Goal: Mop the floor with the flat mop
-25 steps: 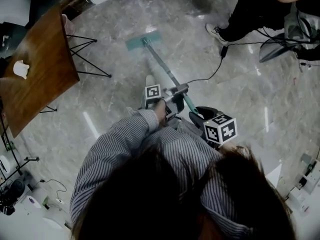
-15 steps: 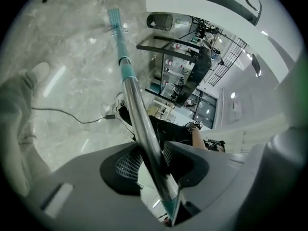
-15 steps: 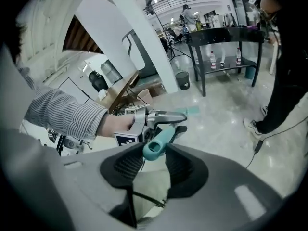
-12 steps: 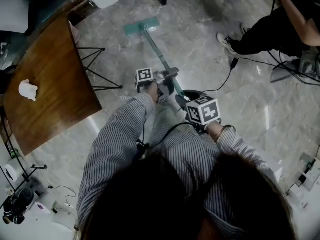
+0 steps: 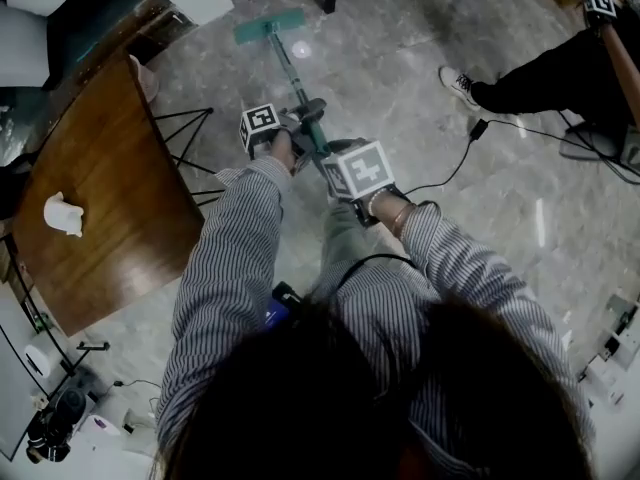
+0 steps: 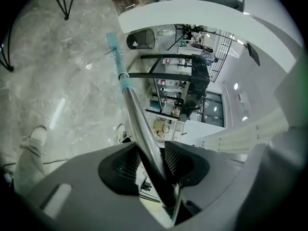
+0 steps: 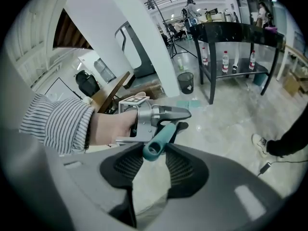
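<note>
Both grippers have pushed forward since half a second ago, the arms now stretched further out, and the mop head has slid away across the floor.

The left gripper (image 6: 154, 165) is clamped on the silver pole (image 6: 135, 114) of the flat mop, which runs up between its jaws. Just behind it, the right gripper (image 7: 151, 159) has its jaws closed on the teal grip (image 7: 156, 146) at the pole's top end. Striped sleeves (image 5: 235, 248) lead back from both.

Well ahead of the grippers, the teal mop head (image 5: 270, 25) lies flat on the grey marble floor (image 5: 400, 68). A black mesh bin (image 6: 142, 38) stands beyond it.

To the left of the grippers is a wooden table (image 5: 110, 178) with a crumpled white tissue (image 5: 62, 214) on it. To their right are a black cable (image 5: 478, 128) on the floor and another person's shoe (image 5: 458, 85).
</note>
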Tool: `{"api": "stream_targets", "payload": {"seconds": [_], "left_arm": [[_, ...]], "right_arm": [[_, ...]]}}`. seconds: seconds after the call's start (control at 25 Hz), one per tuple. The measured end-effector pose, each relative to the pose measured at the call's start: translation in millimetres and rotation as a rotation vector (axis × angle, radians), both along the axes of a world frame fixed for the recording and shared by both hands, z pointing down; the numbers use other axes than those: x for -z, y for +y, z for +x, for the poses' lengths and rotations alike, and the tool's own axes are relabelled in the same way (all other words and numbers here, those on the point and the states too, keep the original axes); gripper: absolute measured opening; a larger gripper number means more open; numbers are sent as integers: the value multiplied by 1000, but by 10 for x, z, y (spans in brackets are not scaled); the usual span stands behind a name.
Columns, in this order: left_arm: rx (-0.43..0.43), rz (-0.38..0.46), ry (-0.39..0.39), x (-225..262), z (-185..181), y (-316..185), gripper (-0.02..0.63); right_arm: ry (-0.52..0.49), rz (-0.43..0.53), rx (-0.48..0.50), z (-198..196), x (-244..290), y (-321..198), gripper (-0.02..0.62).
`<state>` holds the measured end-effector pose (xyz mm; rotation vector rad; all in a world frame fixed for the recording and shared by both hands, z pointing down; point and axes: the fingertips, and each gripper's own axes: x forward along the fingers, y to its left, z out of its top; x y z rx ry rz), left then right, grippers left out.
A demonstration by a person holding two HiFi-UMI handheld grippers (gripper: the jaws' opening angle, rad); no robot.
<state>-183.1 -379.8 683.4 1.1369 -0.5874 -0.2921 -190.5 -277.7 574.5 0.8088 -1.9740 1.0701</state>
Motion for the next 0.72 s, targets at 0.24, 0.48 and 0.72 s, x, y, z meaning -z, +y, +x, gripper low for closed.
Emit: {"api": "stream_targets", "payload": {"seconds": [0.24,0.48,0.72], "left_arm": [[-28,14,-47,-7,-39,-451,149],[-74,30,-57,15,45,-534,156],[-54,31,-75,-31,61,-511,156]], "right_arm": [[-2,19,-70,-28,-9,-455,137],[-13,10,-70,50,6,-552,137],[-17,1,-79,85,-50,-517,135]]}}
